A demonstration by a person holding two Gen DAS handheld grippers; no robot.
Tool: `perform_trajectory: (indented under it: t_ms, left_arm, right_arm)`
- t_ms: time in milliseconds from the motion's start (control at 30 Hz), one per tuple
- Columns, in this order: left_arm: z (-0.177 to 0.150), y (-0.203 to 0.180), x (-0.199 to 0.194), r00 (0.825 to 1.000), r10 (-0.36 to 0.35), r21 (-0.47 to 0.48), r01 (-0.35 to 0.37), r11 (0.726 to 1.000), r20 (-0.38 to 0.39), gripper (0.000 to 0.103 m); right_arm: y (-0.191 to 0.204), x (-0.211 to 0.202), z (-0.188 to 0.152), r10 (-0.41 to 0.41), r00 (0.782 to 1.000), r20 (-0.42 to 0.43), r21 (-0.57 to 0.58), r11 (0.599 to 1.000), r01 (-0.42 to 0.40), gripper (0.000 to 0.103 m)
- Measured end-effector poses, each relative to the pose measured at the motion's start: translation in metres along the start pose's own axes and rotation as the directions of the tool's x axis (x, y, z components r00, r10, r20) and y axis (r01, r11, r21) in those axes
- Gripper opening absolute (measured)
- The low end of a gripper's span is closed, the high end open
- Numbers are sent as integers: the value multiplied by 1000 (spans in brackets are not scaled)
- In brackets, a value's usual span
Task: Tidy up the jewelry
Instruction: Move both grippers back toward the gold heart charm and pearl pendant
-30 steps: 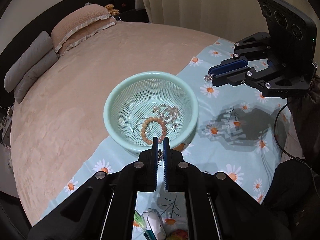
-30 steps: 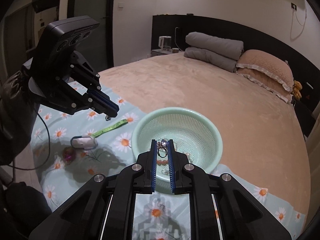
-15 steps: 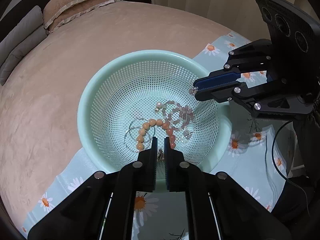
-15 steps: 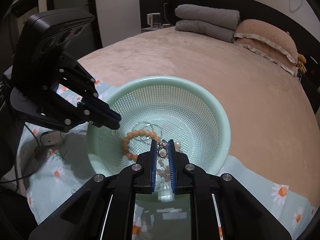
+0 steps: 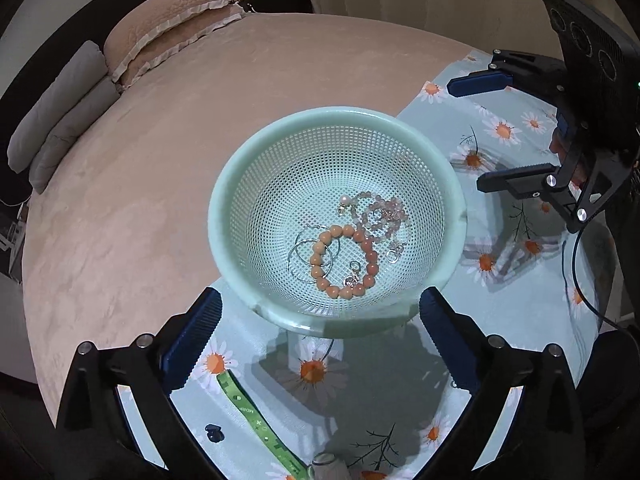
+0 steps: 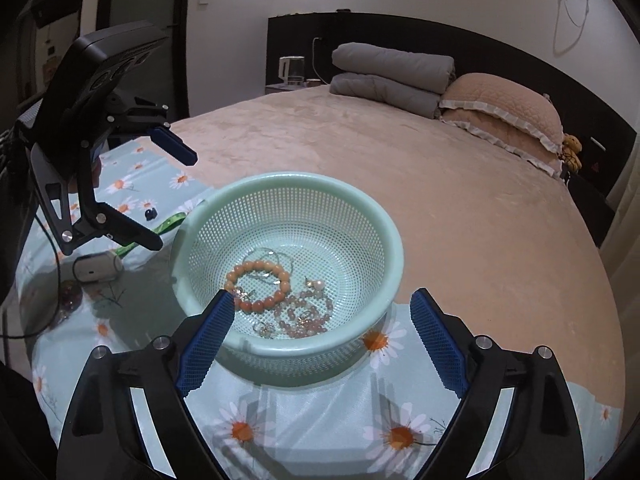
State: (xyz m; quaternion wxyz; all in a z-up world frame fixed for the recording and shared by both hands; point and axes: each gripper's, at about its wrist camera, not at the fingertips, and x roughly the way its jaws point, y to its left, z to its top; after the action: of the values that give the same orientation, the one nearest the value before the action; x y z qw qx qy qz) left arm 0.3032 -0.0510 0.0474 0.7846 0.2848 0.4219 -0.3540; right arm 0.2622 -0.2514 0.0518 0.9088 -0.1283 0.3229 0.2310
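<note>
A mint-green mesh basket (image 5: 454, 196) (image 6: 394, 240) stands on a daisy-print cloth on the bed. Inside lie an orange bead bracelet (image 5: 320, 256) (image 6: 256, 270), a pale pink bead bracelet (image 5: 380, 214) (image 6: 308, 312), silver hoop earrings (image 5: 302, 248), and small silver rings and earrings (image 5: 354, 276) (image 6: 264, 328). My left gripper (image 5: 320, 312) is open wide and empty, just short of the basket's near rim. My right gripper (image 6: 322, 316) is open wide and empty at the rim on its side. Each gripper shows in the other's view, jaws apart.
The daisy cloth (image 5: 360, 392) (image 6: 320, 432) covers the bed's near corner. On it lie a green strap (image 5: 256, 416) (image 6: 168, 224), a small white device (image 6: 96, 266) and a small dark item (image 5: 214, 434) (image 6: 150, 213). Pillows (image 5: 160, 36) (image 6: 500, 104) and folded grey bedding (image 6: 392, 72) lie far off.
Both grippers have opened and let their small silver pieces drop into the basket. Both have drawn back from over the basket.
</note>
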Motion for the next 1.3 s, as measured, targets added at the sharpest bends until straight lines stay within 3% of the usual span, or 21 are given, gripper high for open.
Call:
perform_trajectory:
  t_ms: [500,800,1067,1300]
  left_arm:
    - [-28,-36,-48,998,58,62,-59,996,11,97]
    - [-59,-55,-71,998,70,65,-70,995,2,97]
    - [-107,-77,-80,998,63,23,-62,998,-13,97]
    - [-169,-108,-54,998,20,5,-20,1000,-64,97]
  right_arm:
    - [27,-39,-8,37,999,-6,-18,999,-37,87]
    - [65,-64,-21,44,999,-11,-14,999,-44,87]
    - [107,-73,-38,55,998,-8,-19,998,-55,87]
    - [135,-44,-73,19,1000,-4,44,999,-19,87]
